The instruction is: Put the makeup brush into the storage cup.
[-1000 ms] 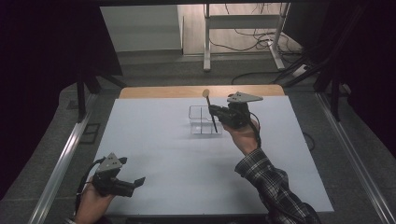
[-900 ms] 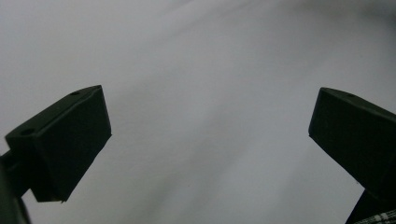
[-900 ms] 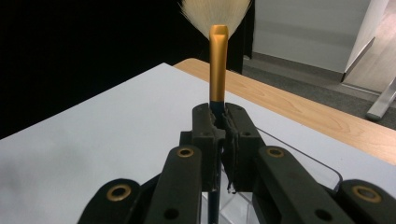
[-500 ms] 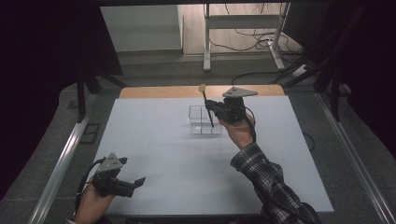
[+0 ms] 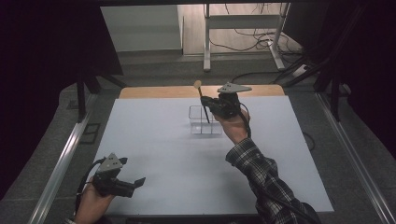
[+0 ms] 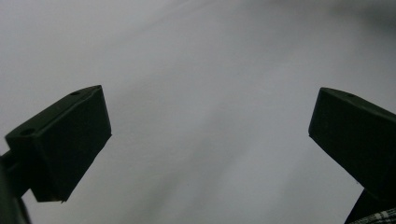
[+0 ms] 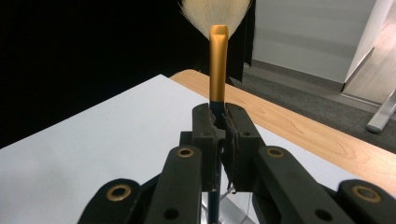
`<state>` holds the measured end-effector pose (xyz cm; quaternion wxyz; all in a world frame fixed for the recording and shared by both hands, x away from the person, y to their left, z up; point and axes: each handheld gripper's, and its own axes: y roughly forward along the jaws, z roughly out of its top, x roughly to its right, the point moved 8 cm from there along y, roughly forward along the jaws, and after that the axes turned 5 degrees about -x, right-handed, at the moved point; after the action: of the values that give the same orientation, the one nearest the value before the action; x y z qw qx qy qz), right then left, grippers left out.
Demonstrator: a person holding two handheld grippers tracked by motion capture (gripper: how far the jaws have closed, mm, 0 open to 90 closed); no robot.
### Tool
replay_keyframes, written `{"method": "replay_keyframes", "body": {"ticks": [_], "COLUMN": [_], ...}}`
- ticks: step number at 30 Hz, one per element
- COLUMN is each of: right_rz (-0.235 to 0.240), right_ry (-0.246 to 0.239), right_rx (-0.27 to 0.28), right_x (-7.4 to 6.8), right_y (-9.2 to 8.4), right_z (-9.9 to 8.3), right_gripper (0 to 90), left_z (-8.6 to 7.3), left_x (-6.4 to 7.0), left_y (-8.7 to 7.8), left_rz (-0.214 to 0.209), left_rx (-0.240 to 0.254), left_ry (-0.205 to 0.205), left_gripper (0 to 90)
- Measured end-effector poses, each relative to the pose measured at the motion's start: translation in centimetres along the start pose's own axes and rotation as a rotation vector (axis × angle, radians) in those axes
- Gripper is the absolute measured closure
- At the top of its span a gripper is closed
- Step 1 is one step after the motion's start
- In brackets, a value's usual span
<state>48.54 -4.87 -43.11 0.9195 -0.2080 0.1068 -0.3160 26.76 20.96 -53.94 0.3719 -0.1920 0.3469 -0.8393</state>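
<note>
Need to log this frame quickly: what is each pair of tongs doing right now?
Left tongs: open, holding nothing, over the white table.
Right tongs: closed on the brush, bristles up.

Brush (image 7: 217,60) with glossy gold metal ferrule, soft pale bristles; clear plastic organizer (image 5: 204,122); matt white table (image 5: 177,154)

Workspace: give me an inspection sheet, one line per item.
Surface: white table top, wooden strip at the far edge.
Job's things: brush upright, bristles up, over the clear organiser.
Clutter: nothing seen.
Grippers: right gripper shut on the brush handle; left gripper open, empty, at the near left.
Cables: one trails from each gripper; more on the floor beyond.
Surroundings: dark curtains, metal desk legs, rails along both sides.
</note>
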Motion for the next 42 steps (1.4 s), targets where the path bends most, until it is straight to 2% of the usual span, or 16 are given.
{"method": "replay_keyframes", "body": {"ticks": [13, 23, 42], "right_rz": [0.002, 0.003, 0.000], "right_ry": [-0.008, 0.002, -0.013], "right_rx": [0.009, 0.017, 0.011], "right_x": [-0.1, 0.1, 0.0], "right_y": [1.3, 2.3, 4.3], "right_z": [1.2, 1.7, 2.1], "right_gripper": [84.0, 84.0, 84.0], "left_z": [0.0, 0.0, -0.1], "left_x": [0.0, 0.1, 0.1], "left_y": [0.0, 0.1, 0.1], "left_rz": [-0.001, -0.001, -0.002], "left_rx": [-0.001, -0.004, -0.010], "left_ry": [0.003, 0.007, 0.010], "left_gripper": [0.0, 0.0, 0.0]}}
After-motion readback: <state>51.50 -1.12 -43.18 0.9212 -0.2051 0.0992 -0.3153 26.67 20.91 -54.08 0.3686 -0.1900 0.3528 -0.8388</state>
